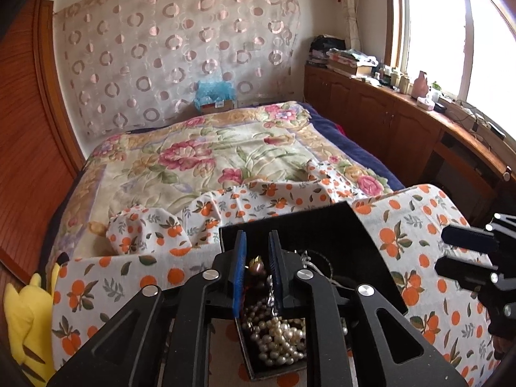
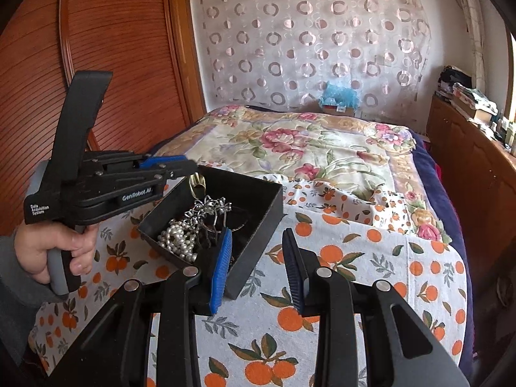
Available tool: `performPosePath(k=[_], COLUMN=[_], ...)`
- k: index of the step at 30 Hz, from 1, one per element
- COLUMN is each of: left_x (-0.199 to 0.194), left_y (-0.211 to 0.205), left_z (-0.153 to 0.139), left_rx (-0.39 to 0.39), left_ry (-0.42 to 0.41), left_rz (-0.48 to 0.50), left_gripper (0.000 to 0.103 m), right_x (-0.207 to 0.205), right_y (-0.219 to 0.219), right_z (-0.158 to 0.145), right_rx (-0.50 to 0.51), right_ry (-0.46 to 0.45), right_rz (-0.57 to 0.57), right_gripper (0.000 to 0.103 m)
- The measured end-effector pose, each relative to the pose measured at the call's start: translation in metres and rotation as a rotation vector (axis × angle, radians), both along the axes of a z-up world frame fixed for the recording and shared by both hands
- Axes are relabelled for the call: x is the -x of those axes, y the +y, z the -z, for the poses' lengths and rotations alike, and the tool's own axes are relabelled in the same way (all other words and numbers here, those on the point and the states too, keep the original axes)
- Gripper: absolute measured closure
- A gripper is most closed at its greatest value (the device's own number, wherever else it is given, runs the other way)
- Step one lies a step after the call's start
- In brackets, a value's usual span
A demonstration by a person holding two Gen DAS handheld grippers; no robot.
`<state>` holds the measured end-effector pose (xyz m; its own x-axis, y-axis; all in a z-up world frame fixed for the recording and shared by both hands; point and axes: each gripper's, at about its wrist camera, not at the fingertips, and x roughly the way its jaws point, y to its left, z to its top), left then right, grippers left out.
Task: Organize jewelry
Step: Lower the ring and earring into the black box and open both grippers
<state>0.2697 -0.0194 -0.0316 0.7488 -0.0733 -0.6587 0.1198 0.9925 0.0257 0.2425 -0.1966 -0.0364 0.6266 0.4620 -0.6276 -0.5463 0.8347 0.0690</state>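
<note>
A black open box (image 2: 258, 206) sits on an orange-print cloth and holds a pearl necklace (image 2: 175, 242), a silver chain piece (image 2: 206, 209) and darker beads. In the left wrist view the box (image 1: 322, 225) lies under my left gripper (image 1: 257, 242), whose blue pads stand a little apart around a small gold-tipped piece (image 1: 256, 262) above the pearls (image 1: 280, 338). In the right wrist view the left gripper (image 2: 190, 169) hangs over the box's far left corner with a gold ring-like piece (image 2: 196, 182) at its tips. My right gripper (image 2: 258, 248) is open and empty at the box's near right corner.
The orange-print cloth (image 2: 354, 258) covers a raised surface at the foot of a bed with a floral blanket (image 2: 306, 148). A wooden wardrobe (image 2: 113, 48) stands at the left, a wooden counter (image 1: 403, 119) with clutter at the right. A yellow plush toy (image 1: 25, 316) lies at the left.
</note>
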Motion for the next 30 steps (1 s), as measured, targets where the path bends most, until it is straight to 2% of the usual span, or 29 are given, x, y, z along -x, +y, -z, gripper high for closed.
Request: performPosePath(k=[1, 5, 10, 12, 17, 19, 21, 24, 27, 30], left_x=[0.003, 0.018, 0.044, 0.055, 0.083, 0.092, 0.101, 0.118, 0.133, 0.147], left_y=[-0.001, 0.001, 0.003, 0.002, 0.005, 0.006, 0.007, 0.007, 0.009, 0.011], left_z=[0.002, 0.004, 0.001, 0.001, -0.003, -0.005, -0.006, -0.011, -0.017, -0.022], left_rx=[0.004, 0.019, -0.003, -0.008, 0.008, 0.018, 0.020, 0.018, 0.020, 0.029], left_ry=[0.001, -0.003, -0.038, -0.045, -0.059, -0.065, -0.071, -0.088, -0.110, -0.113], left_rz=[-0.001, 0.001, -0.014, -0.019, -0.026, -0.030, -0.041, -0.061, -0.070, -0.089], left_gripper=[0.076, 0.068, 0.026, 0.020, 0.009, 0.008, 0.008, 0.008, 0.008, 0.008], right_x=[0.000, 0.004, 0.007, 0.008, 0.010, 0.014, 0.019, 0.028, 0.045, 0.063], right_y=[-0.001, -0.001, -0.001, -0.001, -0.001, -0.001, -0.003, -0.007, -0.013, -0.016], right_z=[0.001, 0.006, 0.013, 0.015, 0.020, 0.021, 0.019, 0.014, 0.008, 0.000], right_rx=[-0.001, -0.006, -0.009, -0.006, -0.007, -0.002, 0.000, -0.008, -0.031, -0.052], right_ry=[0.000, -0.006, -0.009, -0.018, -0.021, -0.036, -0.055, -0.085, -0.125, -0.154], right_rz=[0.005, 0.026, 0.052, 0.064, 0.091, 0.102, 0.117, 0.145, 0.187, 0.197], right_gripper=[0.068, 0.068, 0.068, 0.068, 0.066, 0.054, 0.037, 0.020, 0.011, 0.007])
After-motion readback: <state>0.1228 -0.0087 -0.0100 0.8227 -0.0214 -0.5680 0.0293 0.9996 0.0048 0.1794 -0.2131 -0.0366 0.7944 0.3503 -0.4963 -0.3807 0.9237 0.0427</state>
